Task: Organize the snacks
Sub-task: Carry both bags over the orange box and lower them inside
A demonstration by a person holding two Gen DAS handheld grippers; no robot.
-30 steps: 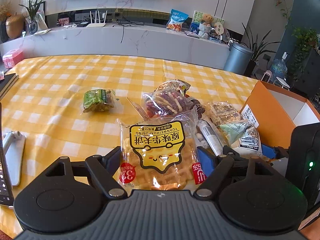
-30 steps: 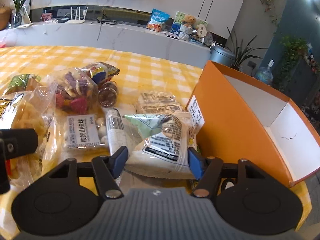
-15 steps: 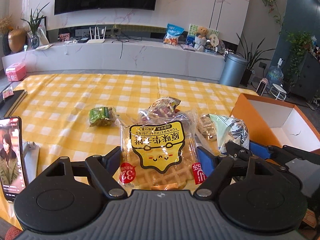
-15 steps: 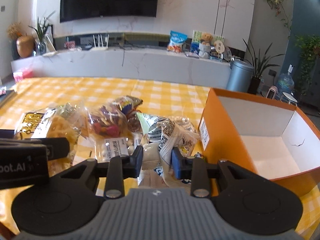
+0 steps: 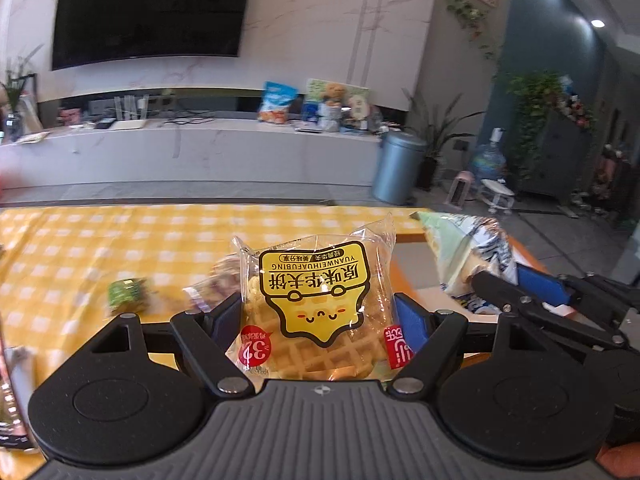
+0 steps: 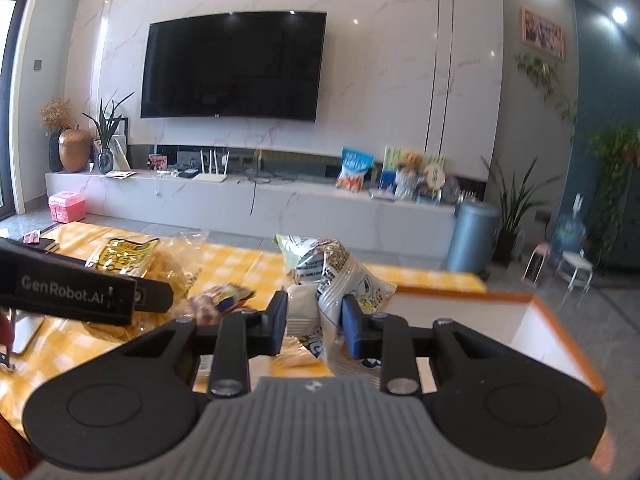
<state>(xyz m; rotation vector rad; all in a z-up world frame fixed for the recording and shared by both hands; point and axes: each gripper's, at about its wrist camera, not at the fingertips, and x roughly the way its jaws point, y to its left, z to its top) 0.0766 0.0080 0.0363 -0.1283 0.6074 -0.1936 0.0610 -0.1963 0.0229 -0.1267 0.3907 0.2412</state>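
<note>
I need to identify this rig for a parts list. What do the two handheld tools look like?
Both tools, left and right, match: matte black plastic, ribbed grey centre housing, two round disc-shaped bosses, angled link bars with silver pivot pins, and blue pads. One side bar reads GenRobot.AI in white.

green packet (image 5: 127,295) blurred, orange box (image 6: 560,344) cut off

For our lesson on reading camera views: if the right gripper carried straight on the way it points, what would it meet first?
The right gripper already grips a white snack bag. Beyond that, the line seems to pass over the yellow table's far edge towards the grey TV counter; depth is unclear.
</note>
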